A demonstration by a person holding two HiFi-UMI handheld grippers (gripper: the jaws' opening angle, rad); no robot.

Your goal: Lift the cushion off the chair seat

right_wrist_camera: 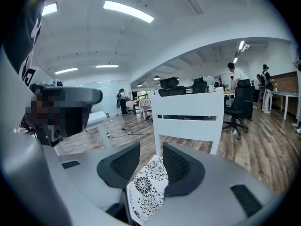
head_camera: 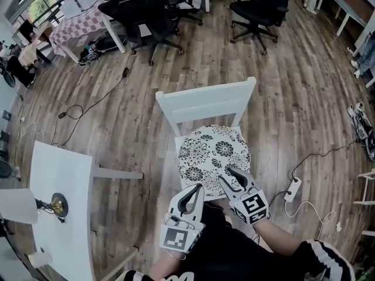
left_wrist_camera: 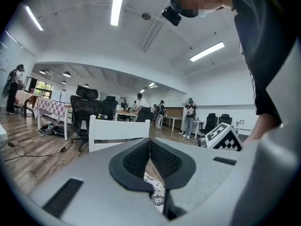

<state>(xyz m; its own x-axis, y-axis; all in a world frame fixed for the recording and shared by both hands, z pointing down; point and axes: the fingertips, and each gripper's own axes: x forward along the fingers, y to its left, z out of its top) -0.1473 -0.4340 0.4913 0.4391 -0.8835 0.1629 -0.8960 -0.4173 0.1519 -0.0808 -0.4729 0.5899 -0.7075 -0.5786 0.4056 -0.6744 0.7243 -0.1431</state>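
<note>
chair in white, floral cushion lying flat on its seat. looks light, soft and floppy to me, so pinch the near front edge. right gripper spread wide there, cushion edge between its jaws, unpinched; left gripper closed, empty. no containers.

wood plank floor, grey-brown; white table, near left, small brass-coloured disc on top; black office chairs, far side; table under checked cloth, far left; white power strip with white cord, on the floor at right; black cable trailing over the boards; ceiling strip lights; people standing, background
</note>
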